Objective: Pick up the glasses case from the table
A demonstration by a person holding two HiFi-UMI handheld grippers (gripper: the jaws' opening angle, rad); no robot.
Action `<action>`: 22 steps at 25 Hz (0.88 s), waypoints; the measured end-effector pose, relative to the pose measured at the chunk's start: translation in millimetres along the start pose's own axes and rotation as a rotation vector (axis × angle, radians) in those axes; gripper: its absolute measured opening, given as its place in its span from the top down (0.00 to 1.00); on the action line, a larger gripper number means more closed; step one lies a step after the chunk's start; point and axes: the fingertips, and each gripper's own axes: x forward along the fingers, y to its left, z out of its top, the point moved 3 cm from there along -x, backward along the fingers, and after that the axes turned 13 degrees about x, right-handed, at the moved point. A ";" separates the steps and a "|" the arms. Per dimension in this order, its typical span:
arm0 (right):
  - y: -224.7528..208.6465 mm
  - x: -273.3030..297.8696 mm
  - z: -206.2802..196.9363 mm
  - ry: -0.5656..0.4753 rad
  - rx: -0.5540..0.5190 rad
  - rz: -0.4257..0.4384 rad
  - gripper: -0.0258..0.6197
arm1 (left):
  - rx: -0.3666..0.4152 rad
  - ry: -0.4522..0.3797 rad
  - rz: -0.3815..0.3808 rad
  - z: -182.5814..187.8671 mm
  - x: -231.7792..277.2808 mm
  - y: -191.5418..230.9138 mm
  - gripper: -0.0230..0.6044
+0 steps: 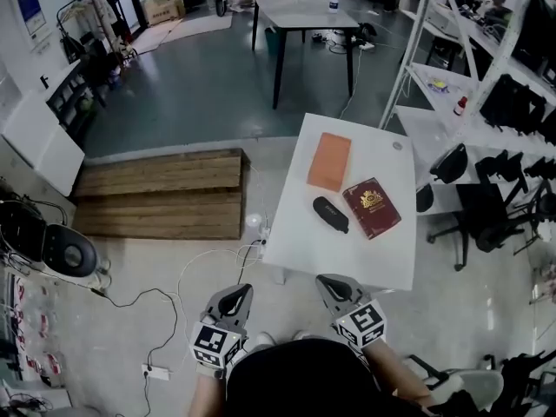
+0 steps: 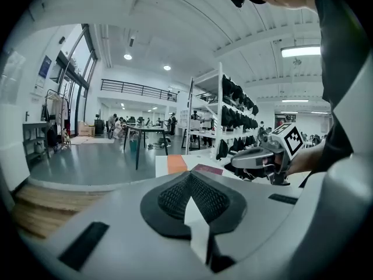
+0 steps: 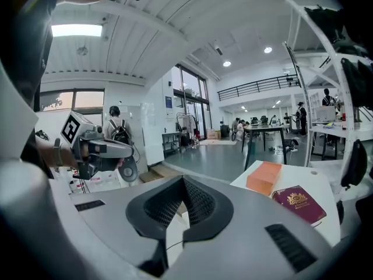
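The black glasses case [image 1: 330, 214] lies in the middle of the white table [image 1: 347, 259], between an orange pad [image 1: 329, 161] and a dark red booklet [image 1: 372, 208]. Both grippers hover short of the table's near edge, apart from the case. My left gripper [image 1: 233, 301] sits over the floor left of the table, its jaws closed with nothing between them [image 2: 189, 177]. My right gripper [image 1: 334, 287] is just at the near edge, jaws also together and empty [image 3: 183, 181]. The case is hidden in both gripper views; the orange pad [image 3: 265, 177] and booklet [image 3: 298, 203] show in the right gripper view.
A wooden platform [image 1: 161, 194] lies left of the table, with white cables and a power strip [image 1: 155, 372] on the floor near it. Black office chairs [image 1: 486, 207] and a white shelf rack [image 1: 452, 85] stand to the right. A dark table [image 1: 304, 16] stands farther back.
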 end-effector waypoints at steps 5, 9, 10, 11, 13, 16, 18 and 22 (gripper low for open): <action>-9.1 -6.4 -4.7 -0.020 0.013 0.028 0.92 | 0.005 0.040 -0.004 -4.4 11.7 -14.1 0.94; -16.5 -10.6 -13.0 -0.015 0.051 0.011 0.92 | 0.027 0.067 -0.023 -7.3 16.9 -22.3 0.94; -17.6 -9.2 -15.1 -0.010 0.059 0.005 0.92 | 0.035 0.069 -0.027 -8.1 17.4 -21.6 0.94; -17.8 -6.5 -17.1 -0.004 0.065 0.002 0.92 | 0.036 0.074 -0.027 -10.0 17.6 -19.1 0.94; -15.9 1.9 -20.0 0.011 0.071 0.000 0.92 | 0.031 0.081 -0.025 -16.3 18.3 -9.8 0.94; -13.8 20.5 -20.4 0.032 0.065 -0.007 0.92 | 0.006 0.075 -0.026 -27.2 24.4 10.1 0.94; -15.0 38.5 -16.8 0.039 0.060 -0.015 0.92 | -0.014 0.064 -0.027 -32.9 32.9 27.8 0.94; -14.8 90.0 -0.3 0.046 0.046 -0.032 0.92 | -0.015 0.042 -0.060 -41.1 50.4 77.8 0.94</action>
